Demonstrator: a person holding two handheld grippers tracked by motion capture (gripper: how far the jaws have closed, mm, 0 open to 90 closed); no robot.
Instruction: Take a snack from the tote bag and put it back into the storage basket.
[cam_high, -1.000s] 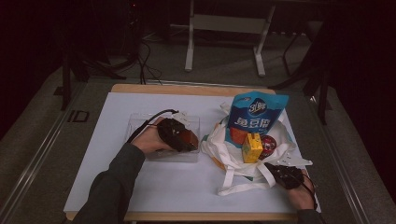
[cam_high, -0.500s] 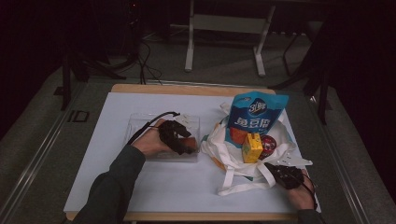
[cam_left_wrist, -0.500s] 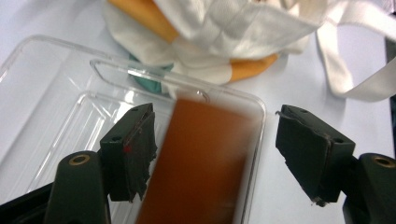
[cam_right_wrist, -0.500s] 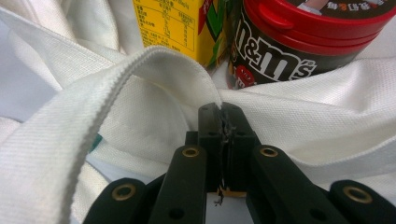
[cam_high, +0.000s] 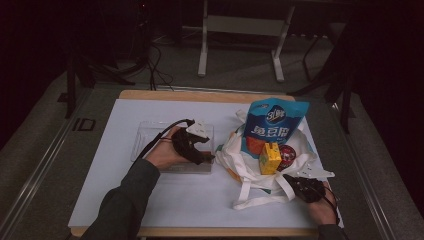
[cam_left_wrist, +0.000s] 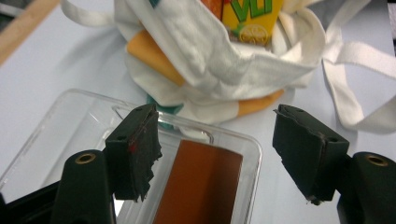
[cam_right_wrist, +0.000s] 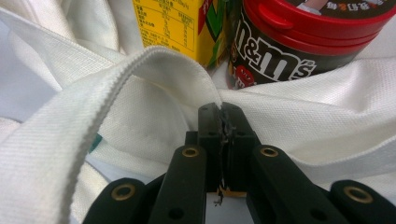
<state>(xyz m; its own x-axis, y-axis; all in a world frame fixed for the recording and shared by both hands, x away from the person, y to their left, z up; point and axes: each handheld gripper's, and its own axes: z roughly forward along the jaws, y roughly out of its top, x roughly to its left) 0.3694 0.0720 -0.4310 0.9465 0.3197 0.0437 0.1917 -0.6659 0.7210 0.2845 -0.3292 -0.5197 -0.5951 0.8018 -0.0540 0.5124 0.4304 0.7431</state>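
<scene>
My left gripper (cam_high: 206, 157) hovers over the right end of a clear plastic tray (cam_high: 150, 135), jaws open. Its jaws have just been closing slightly with nothing gripped. In the left gripper view the left gripper (cam_left_wrist: 215, 119) stands above a brown bar (cam_left_wrist: 201, 186) lying in the tray (cam_left_wrist: 84, 116). My right gripper (cam_high: 294, 181) rests at the table's front right. The right gripper (cam_right_wrist: 223, 113) is shut on a fold of the white cloth bag (cam_right_wrist: 303, 107). The bag (cam_high: 235, 150) holds a blue pouch (cam_high: 272, 125), a yellow juice carton (cam_high: 270, 157) and a red-lidded M&M's tub (cam_high: 288, 154).
A white sheet (cam_high: 190, 205) covers the wooden table. The bag's straps (cam_high: 255, 197) trail toward the front edge. An orange packet (cam_left_wrist: 149, 56) shows under the bag's cloth. Beyond the table stand metal frame legs (cam_high: 202, 50) and cables on a dark floor.
The left hand has turned a little over the tray, so its grey top plate now faces up, and the red-brown patch by it is hidden. The right hand has stayed put.
</scene>
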